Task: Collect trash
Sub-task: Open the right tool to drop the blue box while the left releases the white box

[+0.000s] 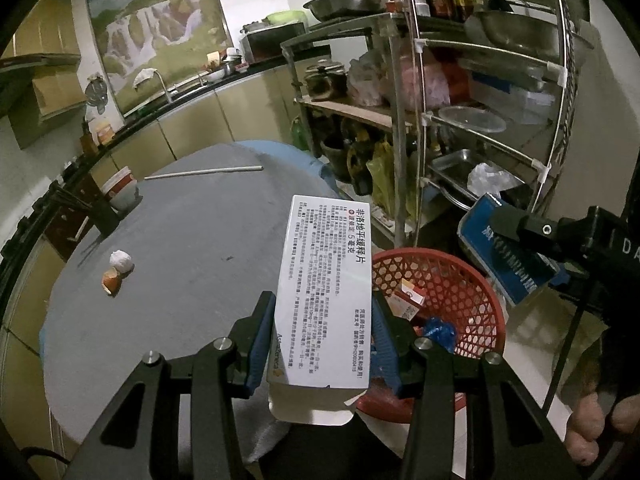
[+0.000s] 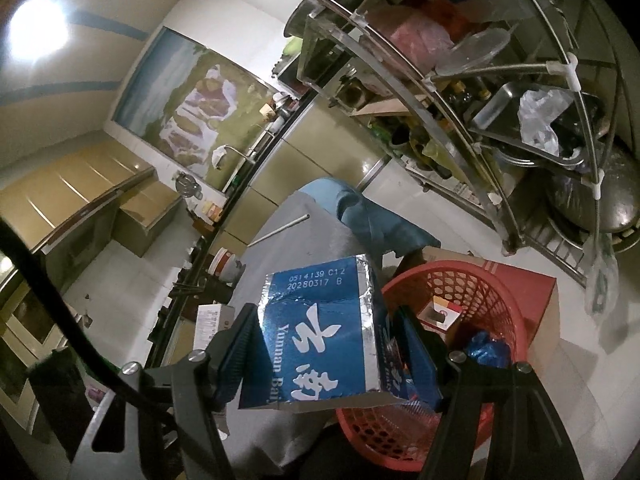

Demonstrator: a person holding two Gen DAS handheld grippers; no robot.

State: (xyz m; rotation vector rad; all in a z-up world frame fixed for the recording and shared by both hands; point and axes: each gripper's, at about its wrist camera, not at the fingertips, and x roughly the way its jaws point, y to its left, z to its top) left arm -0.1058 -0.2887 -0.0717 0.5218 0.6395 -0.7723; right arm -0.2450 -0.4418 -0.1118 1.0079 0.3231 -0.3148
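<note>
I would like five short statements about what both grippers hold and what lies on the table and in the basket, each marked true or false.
1. The left gripper is shut on a white medicine box. True.
2. The right gripper is open and holds nothing. False: it is shut on a blue box.
3. The red basket has nothing in it. False: a small red and white carton and a blue crumpled piece lie inside.
4. A white crumpled ball lies on the grey table. True.
5. The long white stick stands in the basket. False: it lies on the table.
</note>
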